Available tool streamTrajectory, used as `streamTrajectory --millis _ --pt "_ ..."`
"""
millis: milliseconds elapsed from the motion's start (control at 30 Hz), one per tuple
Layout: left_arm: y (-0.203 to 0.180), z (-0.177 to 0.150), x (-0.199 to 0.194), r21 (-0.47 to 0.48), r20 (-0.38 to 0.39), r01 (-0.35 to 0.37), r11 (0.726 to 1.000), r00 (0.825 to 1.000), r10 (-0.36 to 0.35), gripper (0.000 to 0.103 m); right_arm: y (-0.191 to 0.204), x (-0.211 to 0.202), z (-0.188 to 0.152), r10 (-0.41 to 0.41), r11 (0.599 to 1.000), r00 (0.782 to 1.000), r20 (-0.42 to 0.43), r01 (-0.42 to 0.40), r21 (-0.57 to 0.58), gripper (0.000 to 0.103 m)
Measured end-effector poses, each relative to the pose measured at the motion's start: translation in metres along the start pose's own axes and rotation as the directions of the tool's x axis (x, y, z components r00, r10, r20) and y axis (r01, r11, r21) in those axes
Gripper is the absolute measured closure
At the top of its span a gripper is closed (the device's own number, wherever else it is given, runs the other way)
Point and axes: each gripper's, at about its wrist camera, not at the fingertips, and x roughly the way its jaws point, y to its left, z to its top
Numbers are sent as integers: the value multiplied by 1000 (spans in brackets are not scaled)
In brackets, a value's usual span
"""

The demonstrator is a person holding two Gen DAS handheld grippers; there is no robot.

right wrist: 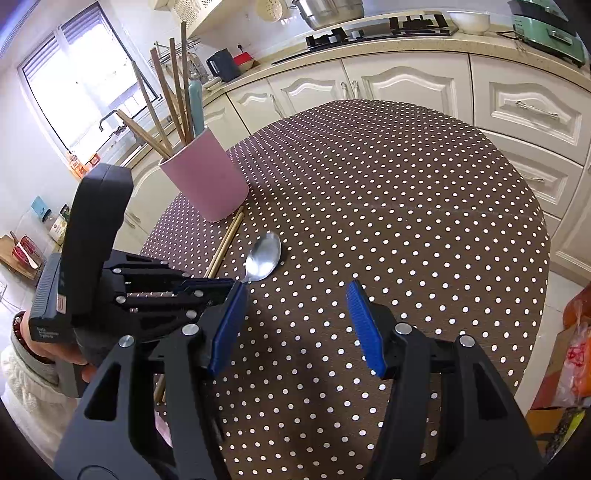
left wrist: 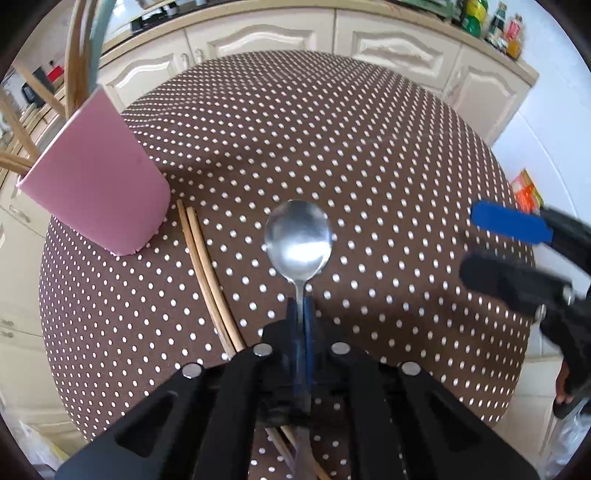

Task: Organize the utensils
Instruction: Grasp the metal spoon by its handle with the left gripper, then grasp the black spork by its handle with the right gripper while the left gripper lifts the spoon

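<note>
A metal spoon [left wrist: 298,240] lies on the brown dotted tablecloth [left wrist: 369,147], bowl pointing away. My left gripper [left wrist: 302,302] is shut on the spoon's thin handle just behind the bowl. From the right wrist view the same left gripper [right wrist: 236,284] reaches in from the left, its tip at the spoon [right wrist: 264,256]. Two wooden chopsticks [left wrist: 203,266] lie side by side left of the spoon, ending by the pink cup [left wrist: 96,184]. The pink cup [right wrist: 207,177] holds several wooden sticks and a teal handle. My right gripper [right wrist: 295,325] hovers open over the cloth with nothing between its blue pads [right wrist: 364,328].
The round table has cream kitchen cabinets [right wrist: 406,85] behind it and a counter with a hob [right wrist: 380,27]. A person's hand and white sleeve [right wrist: 33,354] hold the left gripper. Orange bags [right wrist: 576,350] sit on the floor at the right.
</note>
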Motion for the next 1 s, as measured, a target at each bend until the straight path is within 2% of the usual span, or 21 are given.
streamTrajectory --millis 67,200,267,300,400,533,600,700,833,867,933,967,1000 --pt "5 0 -11 -21 64 3 1000 998 -1 100 3 0 0 3 1000 1000 -4 -3 -6 47" --pt "17 4 -40 -81 236 16 997 972 3 100 10 3 -1 6 1000 1000 -18 -6 -19 47" --pt "25 5 -57 -116 320 36 993 947 3 100 17 6 0 16 999 999 -29 -17 -30 47" --pt "30 4 -67 -133 371 46 990 929 7 100 21 7 0 26 999 999 -38 -28 -40 47" --pt "39 -4 -87 -168 458 51 985 889 31 100 39 14 3 42 995 996 -75 -48 -85 47" --pt "44 -20 -122 -224 532 30 974 842 96 100 72 31 2 40 980 985 -166 -71 -188 47" --pt "49 -30 -134 -255 545 25 967 830 122 100 87 39 -1 32 967 977 -209 -84 -243 47" --pt "60 -59 -154 -319 534 12 948 828 169 100 112 51 -7 6 940 965 -264 -95 -327 47" --pt "70 -84 -159 -368 494 5 930 848 191 100 133 68 -19 -65 903 938 -342 -90 -419 47" --pt "74 -89 -156 -373 489 8 928 851 190 100 138 74 -22 -106 891 926 -361 -73 -448 47" --pt "80 -97 -152 -383 474 4 924 859 194 100 143 83 -26 -155 875 909 -387 -55 -481 56" --pt "84 -101 -151 -386 474 7 922 860 192 100 144 88 -27 -169 871 902 -398 -52 -488 69" --pt "86 -104 -150 -387 475 12 922 859 189 100 145 92 -27 -187 866 896 -402 -42 -498 73"
